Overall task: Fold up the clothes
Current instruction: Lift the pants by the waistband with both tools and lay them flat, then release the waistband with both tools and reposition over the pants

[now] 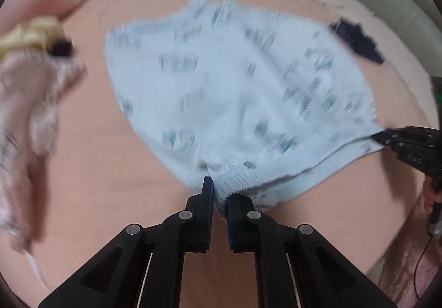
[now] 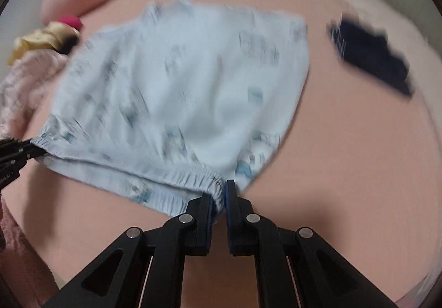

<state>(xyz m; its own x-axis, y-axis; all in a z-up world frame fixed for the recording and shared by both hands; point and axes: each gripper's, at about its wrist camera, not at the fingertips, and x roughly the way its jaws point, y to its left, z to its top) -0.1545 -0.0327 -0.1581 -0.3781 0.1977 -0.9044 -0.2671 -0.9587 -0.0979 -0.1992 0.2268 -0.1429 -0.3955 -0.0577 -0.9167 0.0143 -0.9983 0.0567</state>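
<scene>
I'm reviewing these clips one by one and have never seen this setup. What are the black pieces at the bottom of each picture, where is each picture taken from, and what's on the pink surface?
There is no robot here. A person holds a pair of handheld tongs in each hand, and each carries a wide-angle camera looking forward along its two fingers. That is why the pictures bulge and black fingers fill the bottom.

One picture is from the left tongs, the other from the right tongs. Each also shows the other pair at its edge.

Both are closed on the elastic waistband of light blue patterned shorts, one at each end, stretching it between them. The rest of the shorts lies spread on the pink sheet.

Also there: a dark folded garment to the right, and a heap of pinkish clothes to the left. The pictures are blurred, so finer detail cannot be made out.
</scene>
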